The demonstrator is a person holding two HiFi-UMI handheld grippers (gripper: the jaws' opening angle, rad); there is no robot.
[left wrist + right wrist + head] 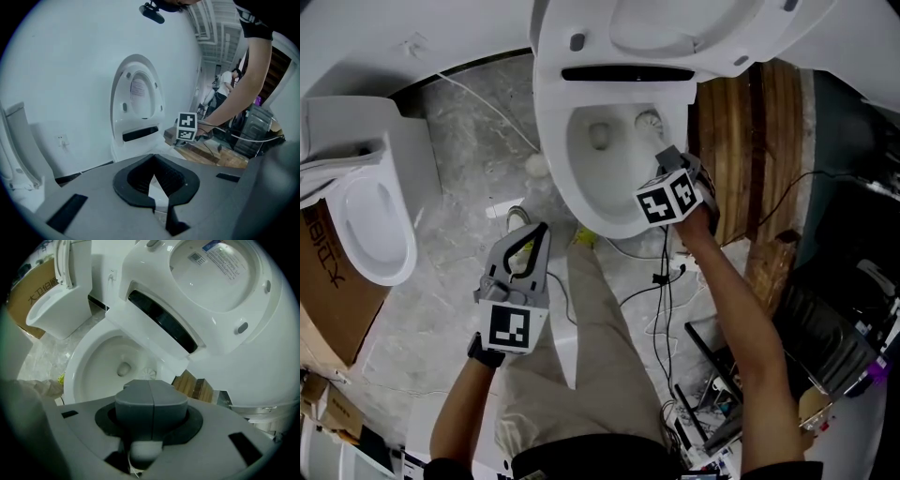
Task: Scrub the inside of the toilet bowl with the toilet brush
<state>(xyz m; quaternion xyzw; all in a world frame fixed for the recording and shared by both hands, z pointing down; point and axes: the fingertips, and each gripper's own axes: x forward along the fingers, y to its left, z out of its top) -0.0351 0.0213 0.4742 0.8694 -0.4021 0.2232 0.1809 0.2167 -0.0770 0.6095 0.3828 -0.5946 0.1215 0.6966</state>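
Observation:
The white toilet bowl [558,178] stands open with its lid [675,28] raised; the right gripper view shows its rim [79,362] from above. My right gripper [667,155] hangs over the bowl's right side. It is shut on the white handle [145,451] of the toilet brush. The round white brush head [648,120] sits low inside the bowl on the right, beside the drain; it also shows as the brush head [150,373] past the right gripper [151,394]. My left gripper [542,230] is held back over the floor, shut and empty, and the left gripper [153,161] faces the toilet.
A second toilet [370,225] and a cardboard box [323,281] stand at the left. A wooden panel [759,141] runs along the bowl's right side. Cables [661,281] and dark equipment [834,337] lie at the lower right. A trousered leg [591,356] is below.

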